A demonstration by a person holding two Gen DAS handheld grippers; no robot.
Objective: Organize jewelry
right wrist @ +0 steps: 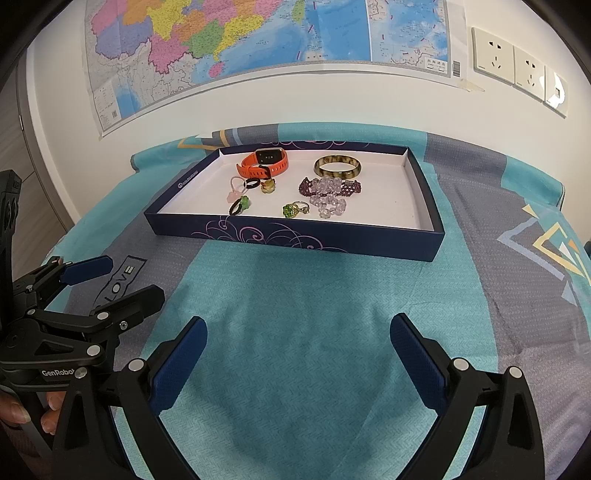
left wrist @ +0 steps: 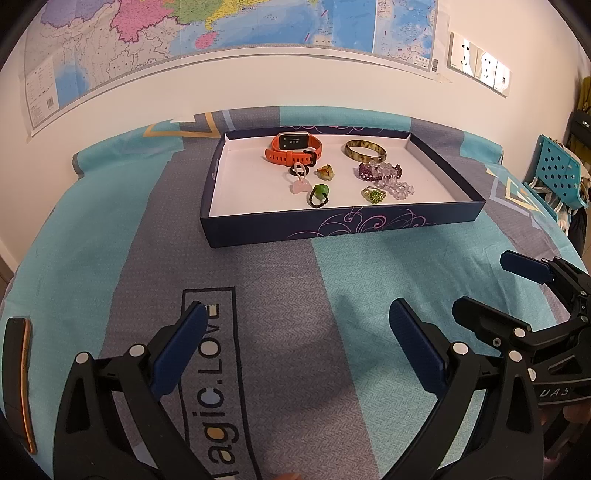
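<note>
A shallow dark-blue box (left wrist: 332, 227) (right wrist: 295, 238) with a white floor lies on the bedspread ahead of both grippers. Inside are an orange smartwatch (left wrist: 293, 147) (right wrist: 264, 162), a brown-green bangle (left wrist: 365, 149) (right wrist: 337, 166), purple and clear bead bracelets (left wrist: 384, 175) (right wrist: 328, 190), a green-stone ring (left wrist: 373, 194) (right wrist: 291, 209) and several small rings and charms (left wrist: 317, 194) (right wrist: 240, 203). My left gripper (left wrist: 299, 325) is open and holds nothing, well short of the box. My right gripper (right wrist: 299, 336) is open too, and it also shows in the left wrist view as the right gripper (left wrist: 491, 288).
A teal and grey bedspread (right wrist: 314, 314) covers the surface. A wall map (left wrist: 221, 33) and sockets (right wrist: 517, 62) are behind the box. A teal plastic chair (left wrist: 557, 173) stands at the right. A dark orange-edged object (left wrist: 20, 380) lies at the left edge. The person's fingers (right wrist: 22, 410) grip the left handle.
</note>
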